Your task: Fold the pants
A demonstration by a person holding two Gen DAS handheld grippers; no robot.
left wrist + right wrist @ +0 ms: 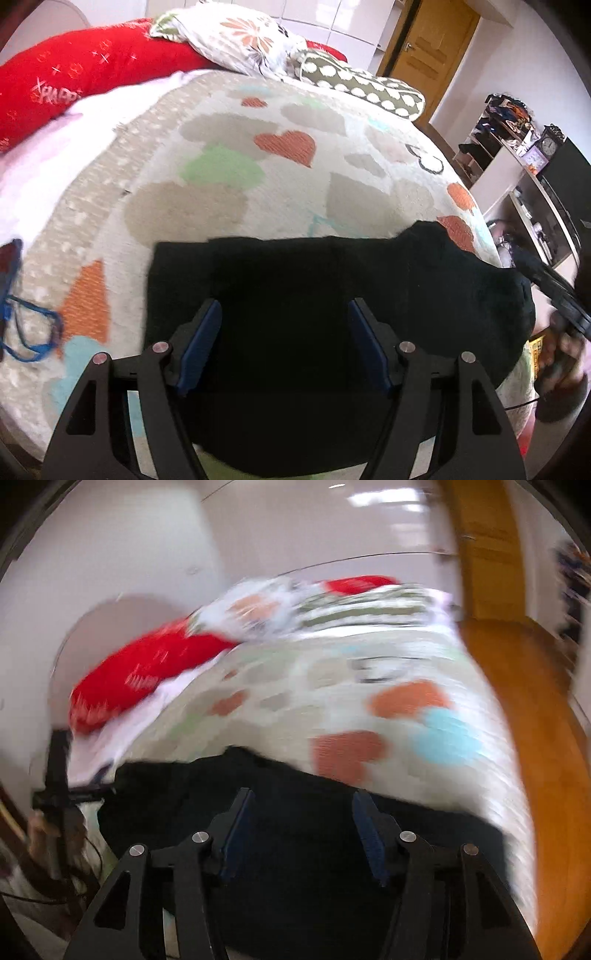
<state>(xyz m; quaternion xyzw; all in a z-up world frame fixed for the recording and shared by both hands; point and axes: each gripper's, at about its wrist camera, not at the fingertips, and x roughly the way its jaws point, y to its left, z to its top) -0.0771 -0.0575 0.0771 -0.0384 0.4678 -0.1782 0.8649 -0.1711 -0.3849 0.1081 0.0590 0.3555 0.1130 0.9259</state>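
Observation:
The black pants [314,273] lie folded into a wide flat block on the heart-patterned bedspread [280,173], near its front edge. My left gripper [286,328] hovers over the pants' left half, jaws open, blue pads [201,343] apart with nothing pinched. The right wrist view is blurred. It shows the same pants [443,834] under my right gripper [303,819], whose jaws stand open with only dark cloth below them. The right gripper [554,291] and the hand holding it [565,354] also show at the right edge of the left wrist view.
A red pillow [85,70], a floral pillow [236,40] and a dotted pillow [369,88] lie at the head of the bed. A blue cord [33,332] lies at the left. Shelves with a clock [550,147] and a wooden door [432,44] stand at the right.

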